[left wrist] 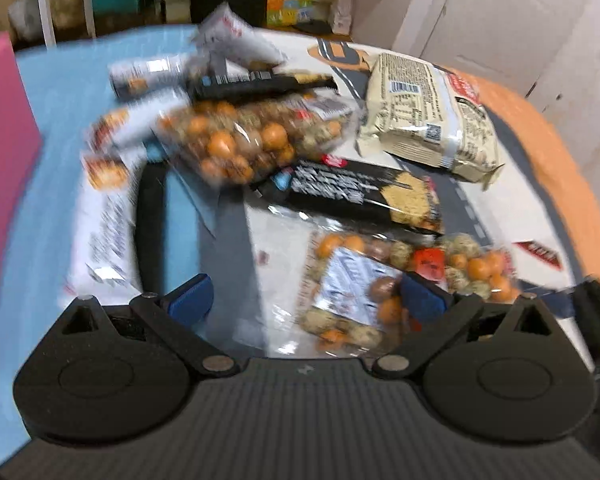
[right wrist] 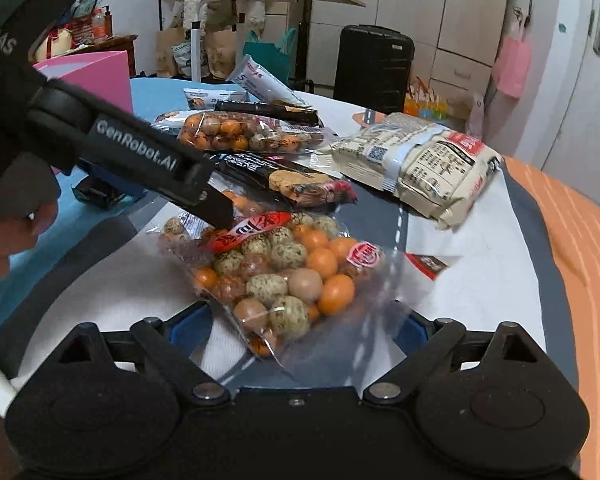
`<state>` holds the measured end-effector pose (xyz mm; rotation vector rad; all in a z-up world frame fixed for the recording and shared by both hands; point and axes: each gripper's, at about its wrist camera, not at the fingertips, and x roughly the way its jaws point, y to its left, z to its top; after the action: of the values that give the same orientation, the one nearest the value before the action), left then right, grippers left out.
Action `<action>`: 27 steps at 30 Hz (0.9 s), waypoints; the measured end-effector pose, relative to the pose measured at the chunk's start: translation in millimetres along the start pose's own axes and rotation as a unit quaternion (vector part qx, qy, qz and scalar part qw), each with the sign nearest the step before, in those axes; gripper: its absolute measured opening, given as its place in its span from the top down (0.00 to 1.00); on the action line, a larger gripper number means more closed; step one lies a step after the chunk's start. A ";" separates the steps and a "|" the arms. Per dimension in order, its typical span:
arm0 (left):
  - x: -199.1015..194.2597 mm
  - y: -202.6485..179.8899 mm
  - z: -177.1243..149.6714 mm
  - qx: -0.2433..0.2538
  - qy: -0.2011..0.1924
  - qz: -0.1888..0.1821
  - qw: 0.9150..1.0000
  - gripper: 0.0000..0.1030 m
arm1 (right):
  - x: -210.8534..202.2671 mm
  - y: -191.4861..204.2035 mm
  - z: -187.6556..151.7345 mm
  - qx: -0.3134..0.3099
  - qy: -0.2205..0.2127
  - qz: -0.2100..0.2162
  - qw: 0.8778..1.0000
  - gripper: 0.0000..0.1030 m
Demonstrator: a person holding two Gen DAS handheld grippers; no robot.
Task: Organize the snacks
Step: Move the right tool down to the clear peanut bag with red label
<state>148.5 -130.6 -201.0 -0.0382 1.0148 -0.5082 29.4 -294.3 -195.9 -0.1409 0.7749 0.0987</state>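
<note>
Both claws spread wide over the nearest bag of coated nuts

We're looking at a clear bag of orange and speckled coated nuts (right wrist: pixel 284 268) lying flat on the road-print mat (right wrist: pixel 480 280) covering the desk, and it's sitting between the blue pads of our right claw (right wrist: pixel 298 326), which is gaping open and not pinching it. Our left claw (left wrist: pixel 320 300) is also standing open, with one black finger (right wrist: pixel 216 206) reaching in over the bag's red label. Just behind the bag we're seeing a black cracker pack (right wrist: pixel 284 180), then a second nut bag (right wrist: pixel 240 134), with a cream noodle multipack (right wrist: pixel 424 164) off to the right. A pink box (right wrist: pixel 96 76) is sitting far left on the blue part.
</note>
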 end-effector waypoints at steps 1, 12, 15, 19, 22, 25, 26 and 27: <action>1.9 2.0 -0.8 -0.013 0.006 -0.010 1.000 0.01 | 0.2 1.5 0.0 -0.004 -0.004 -0.001 1.000 0.07; -1.2 -15.9 -5.6 -0.005 0.023 -0.060 0.998 0.11 | -9.0 -4.4 -2.1 -0.025 -0.005 0.011 1.000 0.32; -2.5 -24.2 -8.0 0.002 0.019 -0.067 0.998 0.16 | -9.0 -9.9 -4.7 -0.024 -0.002 0.017 1.000 0.39; 6.1 -24.6 -4.5 -0.022 0.033 -0.075 0.996 0.10 | -4.4 -20.0 -3.8 0.000 0.007 0.034 0.999 0.40; 10.9 -18.6 -2.5 -0.046 0.035 -0.081 0.995 0.06 | -7.6 -21.5 -3.1 -0.020 0.010 0.026 0.999 0.25; 9.4 -19.3 -5.2 -0.039 0.026 -0.075 0.996 0.04 | -16.6 -21.2 -4.8 -0.055 0.005 -0.026 0.998 0.06; 9.0 -20.7 -6.1 -0.036 0.021 -0.070 0.997 0.03 | -20.1 -22.7 -6.2 -0.067 0.001 -0.031 0.997 0.06; 9.3 -22.2 -6.7 -0.034 0.015 -0.065 0.997 0.00 | -22.4 -24.7 -6.7 -0.072 0.001 -0.029 0.997 0.06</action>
<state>138.3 -152.7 -206.3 -0.1588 1.0637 -0.5936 12.3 -320.6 -182.7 -0.3013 0.7653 0.0992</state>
